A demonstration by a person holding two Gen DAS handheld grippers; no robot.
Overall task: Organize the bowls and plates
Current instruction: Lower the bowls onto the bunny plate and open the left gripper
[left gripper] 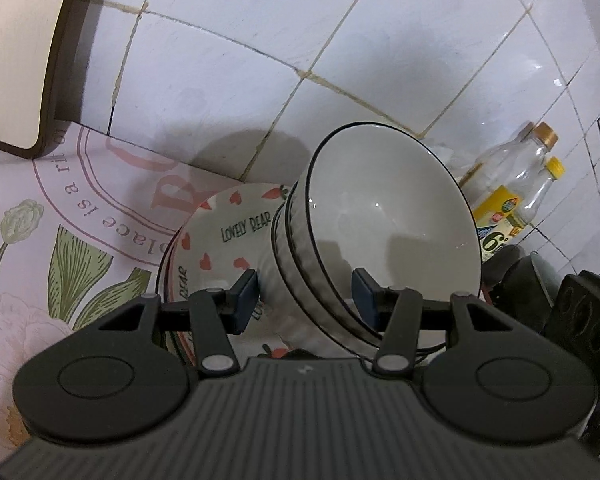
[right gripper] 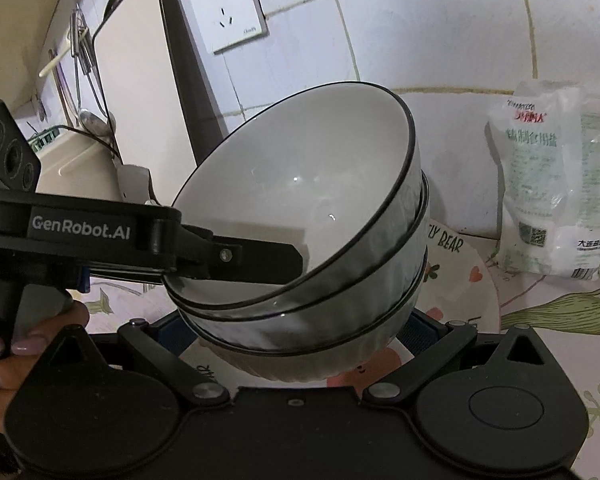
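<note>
Ribbed black tool (left gripper: 306,296) grips glossy nested bowls (left gripper: 380,216).

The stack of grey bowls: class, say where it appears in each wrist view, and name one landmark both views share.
Left wrist view: stack of grey bowls right of centre, tilted, between the left gripper fingers.
Right wrist view: stack centre, filling mid-frame, between the right gripper fingers.
Shared landmark: the Lovely Bear plate beneath the bowls.
</note>
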